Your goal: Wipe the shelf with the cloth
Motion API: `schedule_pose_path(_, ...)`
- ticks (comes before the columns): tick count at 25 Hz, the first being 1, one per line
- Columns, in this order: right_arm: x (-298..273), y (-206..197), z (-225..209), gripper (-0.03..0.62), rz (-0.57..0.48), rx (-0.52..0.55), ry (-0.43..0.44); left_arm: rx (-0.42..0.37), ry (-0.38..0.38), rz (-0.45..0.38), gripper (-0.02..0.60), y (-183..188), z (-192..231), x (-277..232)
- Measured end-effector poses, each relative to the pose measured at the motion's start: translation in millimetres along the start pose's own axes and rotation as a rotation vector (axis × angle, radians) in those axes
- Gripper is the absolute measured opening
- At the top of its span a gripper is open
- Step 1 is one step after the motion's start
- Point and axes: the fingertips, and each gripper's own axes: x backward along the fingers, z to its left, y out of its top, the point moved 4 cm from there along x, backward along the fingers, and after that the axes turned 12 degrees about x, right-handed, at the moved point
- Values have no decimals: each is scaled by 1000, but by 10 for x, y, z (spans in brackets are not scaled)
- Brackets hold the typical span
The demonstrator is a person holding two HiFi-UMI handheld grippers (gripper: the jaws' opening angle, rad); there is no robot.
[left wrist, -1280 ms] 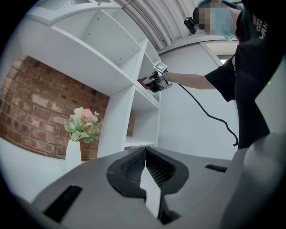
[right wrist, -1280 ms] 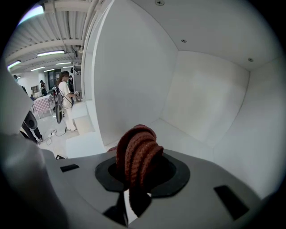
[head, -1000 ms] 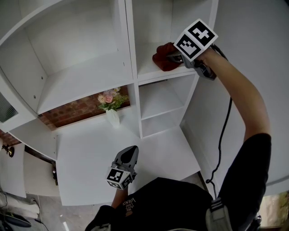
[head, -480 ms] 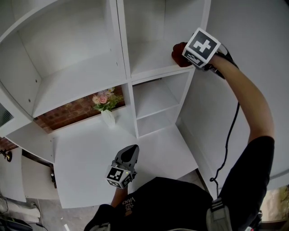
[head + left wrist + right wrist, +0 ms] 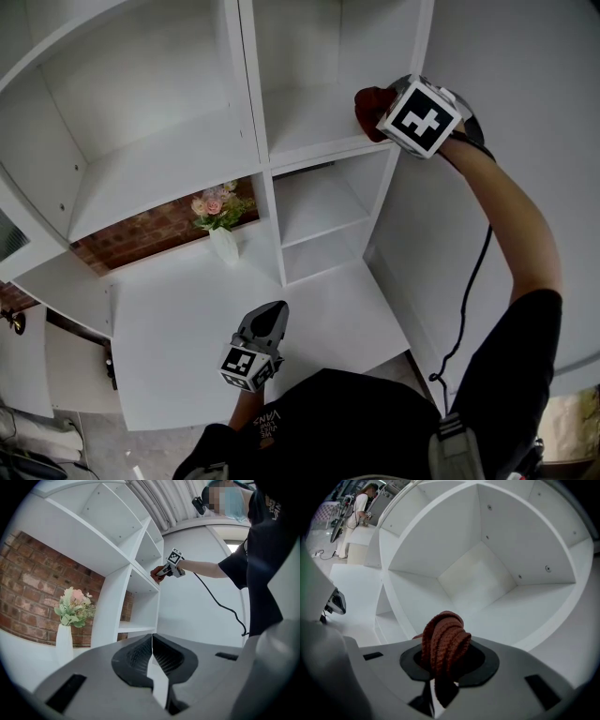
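While the right gripper held the bunched red cloth clamped between its jaws at the front right corner of the upper shelf, a wiping stroke seemed under way; next it would need to press down and sweep across the board. The left gripper hung idle below, jaws closed on nothing, and the marker cube hid whether cloth met shelf.

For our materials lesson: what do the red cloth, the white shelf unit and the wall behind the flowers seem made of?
Cloth: rust-red, matte, thick ribbed folds; looks knitted fabric.
Shelf unit: smooth white boards with peg holes; probably painted or laminated wood board.
Wall: rough red bricks with pale mortar lines; brick, or a brick facing.
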Motion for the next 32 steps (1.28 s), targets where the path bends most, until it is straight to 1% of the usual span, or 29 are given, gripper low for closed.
schedule_pose_path(2,146,1,-4,100,-80,-32,-24,-6,-2,3,9,-5,-77,-4)
schedule_pose_path(6,372,-24,176,100,-245,-156,7,-17,-4,14,9,-28,-168,8)
schedule_pose_path(9,473,-85,352,100,-331,-216,4,-22,-7,19,9,-46,-231,-2)
schedule_pose_path(12,519,-171,529,100,-389,-280,-11,-26,-4,12,9,-37,-281,-22)
schedule_pose_path(16,567,-347,848,100,-447,-347,-24,-31,13,5,9,-33,-385,-40)
schedule_pose_path(19,575,-524,1178,100,-484,-421,-3,-26,29,23,9,-113,-467,-17)
schedule_pose_path(24,593,-841,1708,100,-493,-485,-19,-37,29,39,9,-184,-678,4)
schedule_pose_path(28,676,-1102,2101,100,-504,-578,2,-50,33,46,9,-249,-872,51)
schedule_pose_path(32,799,-1322,2428,100,-522,-659,3,-52,47,51,9,-327,-1052,109)
